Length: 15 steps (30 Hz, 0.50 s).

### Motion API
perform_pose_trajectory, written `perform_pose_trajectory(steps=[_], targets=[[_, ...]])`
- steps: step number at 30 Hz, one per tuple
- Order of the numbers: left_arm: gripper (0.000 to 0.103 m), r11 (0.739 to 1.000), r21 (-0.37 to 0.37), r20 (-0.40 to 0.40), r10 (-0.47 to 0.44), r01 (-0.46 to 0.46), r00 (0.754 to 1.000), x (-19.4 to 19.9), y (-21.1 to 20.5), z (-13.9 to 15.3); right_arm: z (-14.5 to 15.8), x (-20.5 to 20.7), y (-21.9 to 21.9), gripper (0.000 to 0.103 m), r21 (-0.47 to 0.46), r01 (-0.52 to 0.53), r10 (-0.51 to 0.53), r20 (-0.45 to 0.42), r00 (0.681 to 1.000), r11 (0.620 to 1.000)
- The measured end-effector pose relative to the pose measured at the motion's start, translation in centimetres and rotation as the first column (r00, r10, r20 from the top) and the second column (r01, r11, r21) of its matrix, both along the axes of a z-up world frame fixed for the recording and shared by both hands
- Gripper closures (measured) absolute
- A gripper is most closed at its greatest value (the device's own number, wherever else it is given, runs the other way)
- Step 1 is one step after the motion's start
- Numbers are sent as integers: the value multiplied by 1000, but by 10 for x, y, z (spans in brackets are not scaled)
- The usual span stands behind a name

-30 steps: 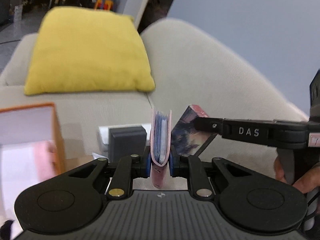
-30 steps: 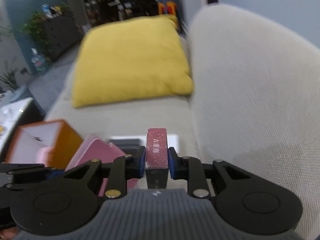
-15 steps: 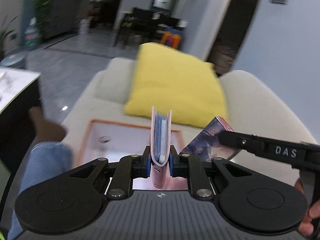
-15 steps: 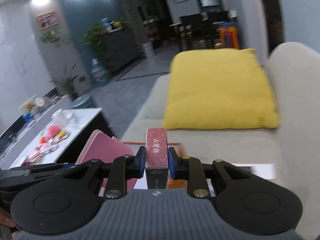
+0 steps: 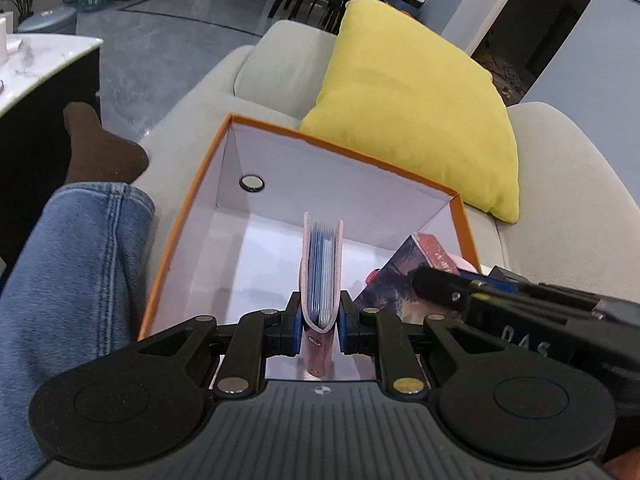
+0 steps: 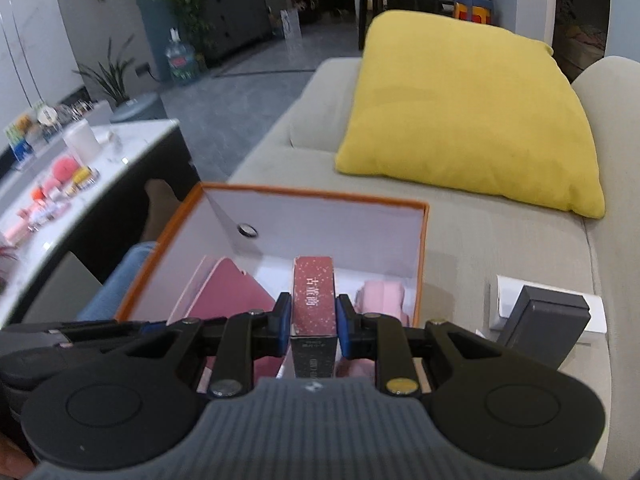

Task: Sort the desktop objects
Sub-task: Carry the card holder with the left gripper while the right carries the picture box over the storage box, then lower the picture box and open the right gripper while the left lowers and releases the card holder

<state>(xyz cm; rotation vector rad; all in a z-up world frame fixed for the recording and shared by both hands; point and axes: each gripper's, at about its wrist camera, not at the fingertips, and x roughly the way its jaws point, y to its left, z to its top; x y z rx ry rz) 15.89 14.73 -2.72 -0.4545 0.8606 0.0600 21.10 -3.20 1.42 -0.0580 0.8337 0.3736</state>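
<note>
From the left wrist view, the left gripper is held above the near edge of an orange box and tipped down toward its white interior. A pink card holder filled with blue cards is clamped upright between its blue pads, the open edge pointing away from the camera. The box is seen resting on a beige sofa, with a yellow cushion lying behind it. A leg in blue jeans is pressed against the box's left wall. At the right, the right gripper is seen reaching in over the box, closed on a red-topped carton.

From the right wrist view, the right gripper is poised over the near side of the orange box, angled downward. The carton is pinched between its pads, standing on end. A pink object is seen inside the box at the right. The card holder is visible at the left, over the box. A dark case on white paper is seen on the sofa, just beside the box.
</note>
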Motion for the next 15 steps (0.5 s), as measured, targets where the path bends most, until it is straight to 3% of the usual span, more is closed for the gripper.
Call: perform_pose_trajectory(steps=[7,15], targets=[[85,1000,-28,-28,3,-4,1000,-1,0,-23,-16,-3,3,79,-17,30,-31,-30,999,999],[85,999,-44,-37,3,-5,999,-6,-3,-26,-15,-6,1,78,-1,21,-21,-67,998,1000]])
